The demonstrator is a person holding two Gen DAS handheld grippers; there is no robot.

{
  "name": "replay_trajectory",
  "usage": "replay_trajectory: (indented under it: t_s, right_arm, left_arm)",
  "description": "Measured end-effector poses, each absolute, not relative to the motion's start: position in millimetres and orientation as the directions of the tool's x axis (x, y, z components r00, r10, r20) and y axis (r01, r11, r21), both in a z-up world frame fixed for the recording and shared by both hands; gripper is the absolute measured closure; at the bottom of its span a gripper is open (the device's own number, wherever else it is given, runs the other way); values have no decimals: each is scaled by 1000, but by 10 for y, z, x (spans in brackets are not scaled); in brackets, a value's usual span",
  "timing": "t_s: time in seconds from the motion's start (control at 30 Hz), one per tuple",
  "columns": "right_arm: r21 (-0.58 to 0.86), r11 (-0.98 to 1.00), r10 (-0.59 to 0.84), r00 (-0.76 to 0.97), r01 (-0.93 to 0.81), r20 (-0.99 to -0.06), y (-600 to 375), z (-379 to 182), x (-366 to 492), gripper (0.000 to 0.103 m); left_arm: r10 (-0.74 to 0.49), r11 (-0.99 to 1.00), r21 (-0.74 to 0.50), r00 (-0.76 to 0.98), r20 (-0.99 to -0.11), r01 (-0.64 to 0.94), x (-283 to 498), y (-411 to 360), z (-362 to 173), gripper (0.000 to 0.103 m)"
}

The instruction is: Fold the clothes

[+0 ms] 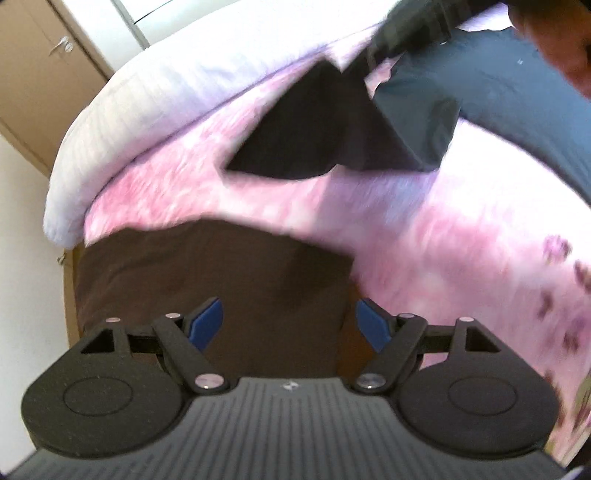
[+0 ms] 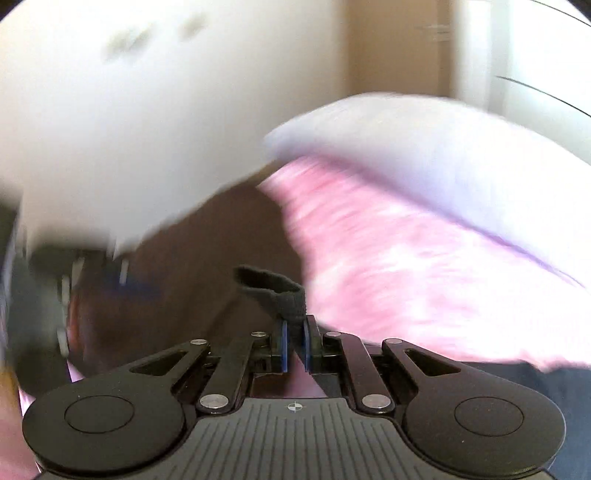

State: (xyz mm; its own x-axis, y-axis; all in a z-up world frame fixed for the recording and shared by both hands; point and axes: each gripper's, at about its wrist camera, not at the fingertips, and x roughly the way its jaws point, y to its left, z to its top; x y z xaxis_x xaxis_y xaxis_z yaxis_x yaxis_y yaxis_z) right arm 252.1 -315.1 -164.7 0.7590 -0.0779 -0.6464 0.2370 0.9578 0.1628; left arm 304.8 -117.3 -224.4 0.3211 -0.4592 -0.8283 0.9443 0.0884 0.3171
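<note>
A dark garment (image 1: 314,125) hangs in the air over the pink floral bedspread (image 1: 424,236), held from the upper right by my right gripper, whose dark body (image 1: 410,26) shows at the top. In the right wrist view my right gripper (image 2: 294,345) is shut on a black hem of that garment (image 2: 275,286). My left gripper (image 1: 290,325) is open and empty, low over the brown side of the bed (image 1: 207,273). A dark teal cloth (image 1: 498,96) lies at the upper right.
A white folded duvet (image 1: 155,103) lies along the far side of the bed. A brown door (image 1: 48,55) and white wall stand beyond. The view is motion-blurred. The duvet (image 2: 424,147) and bedspread (image 2: 406,266) also show in the right wrist view.
</note>
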Motion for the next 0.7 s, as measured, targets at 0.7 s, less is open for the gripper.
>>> replay_trajectory:
  t_s: [0.7]
  right_arm:
    - [346, 251, -503, 427, 904, -751, -6661, -3281, -1619, 96]
  left_arm:
    - [-434, -132, 242, 163, -886, 961, 921, -4161, -3423, 26]
